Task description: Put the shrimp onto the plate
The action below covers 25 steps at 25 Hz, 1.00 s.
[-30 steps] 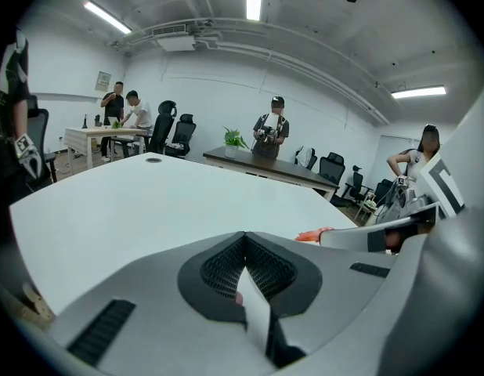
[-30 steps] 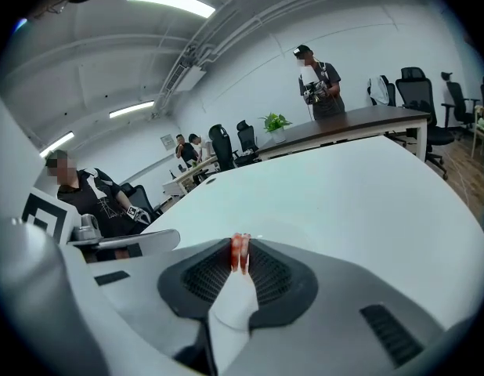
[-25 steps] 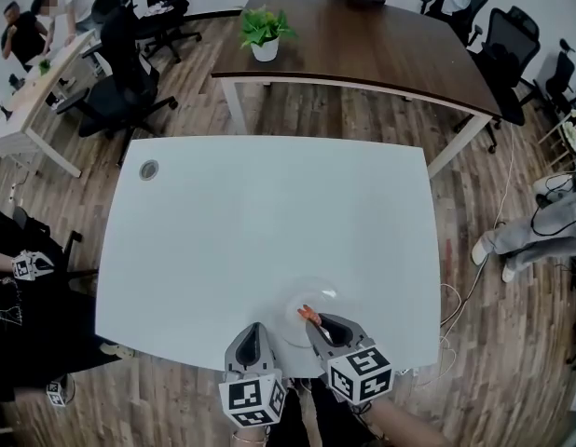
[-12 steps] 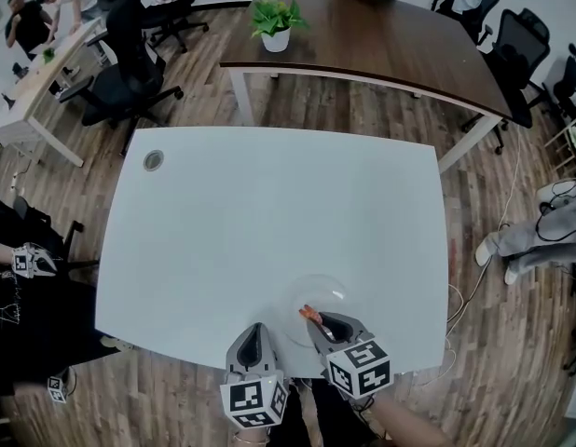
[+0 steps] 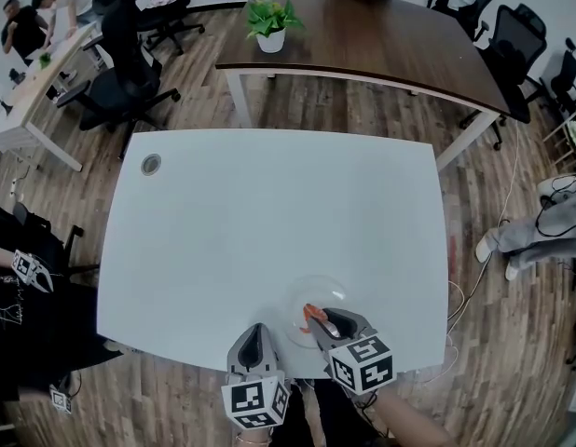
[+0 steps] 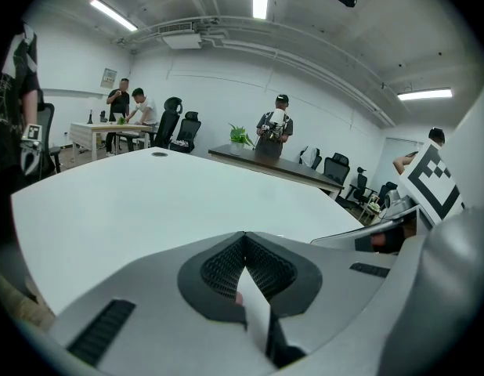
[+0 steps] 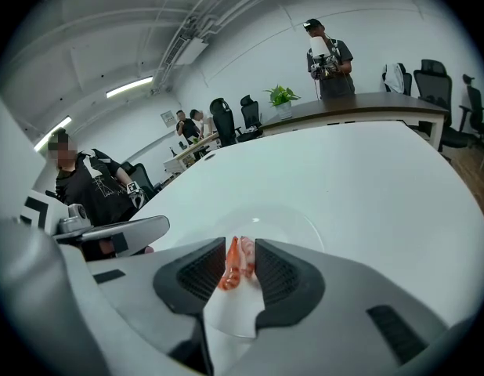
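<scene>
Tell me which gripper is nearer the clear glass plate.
Right. The right gripper hangs over the clear glass plate, fingers opening around the orange shrimp; the left gripper sits off its left rim.

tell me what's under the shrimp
The clear plate, on the white table. The shrimp sits between the right hand-held gripper's opening jaws, which cover the plate's near edge and any contact.

Office: desks (image 5: 381, 45), swivel chairs (image 5: 120, 77).

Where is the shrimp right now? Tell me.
Head view, bottom centre: the shrimp is over the clear plate at the white table's near edge, between the right gripper's opening jaws.
</scene>
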Each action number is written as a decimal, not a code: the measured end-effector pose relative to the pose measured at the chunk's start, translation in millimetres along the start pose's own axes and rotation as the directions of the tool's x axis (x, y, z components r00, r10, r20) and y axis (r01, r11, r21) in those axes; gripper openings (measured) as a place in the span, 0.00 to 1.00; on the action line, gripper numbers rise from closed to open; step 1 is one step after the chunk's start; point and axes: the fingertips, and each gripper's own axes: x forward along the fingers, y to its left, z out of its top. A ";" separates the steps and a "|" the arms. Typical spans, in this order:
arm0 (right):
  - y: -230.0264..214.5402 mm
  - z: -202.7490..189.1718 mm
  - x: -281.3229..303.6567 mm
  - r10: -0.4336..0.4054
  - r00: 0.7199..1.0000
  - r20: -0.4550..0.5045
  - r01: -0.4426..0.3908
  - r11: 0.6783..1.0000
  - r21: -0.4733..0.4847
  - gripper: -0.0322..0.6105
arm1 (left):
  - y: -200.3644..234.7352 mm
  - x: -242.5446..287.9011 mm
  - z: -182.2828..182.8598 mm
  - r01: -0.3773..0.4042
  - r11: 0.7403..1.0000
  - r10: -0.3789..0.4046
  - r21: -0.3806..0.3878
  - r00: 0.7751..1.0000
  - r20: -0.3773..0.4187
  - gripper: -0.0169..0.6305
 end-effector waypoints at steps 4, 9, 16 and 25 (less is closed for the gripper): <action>-4.3 0.9 -2.9 -0.013 1.000 0.007 0.013 1.000 0.009 0.26 | -1.6 -0.9 -0.1 0.002 1.000 -0.002 0.002 1.000 -0.001 0.04; -10.7 2.5 -7.3 -0.029 0.999 0.014 0.029 0.999 0.021 0.28 | -2.5 -2.3 1.3 0.004 1.000 -0.004 0.003 1.000 0.004 0.04; -26.2 7.6 -22.3 -0.070 0.997 0.038 0.068 0.997 0.039 0.29 | -6.2 -5.1 6.0 0.007 1.000 -0.007 0.005 1.000 0.012 0.04; -39.3 36.4 -62.7 -0.156 0.974 0.165 0.143 0.986 0.084 0.28 | -11.3 -20.3 30.6 0.016 1.000 -0.017 0.019 0.999 0.050 0.04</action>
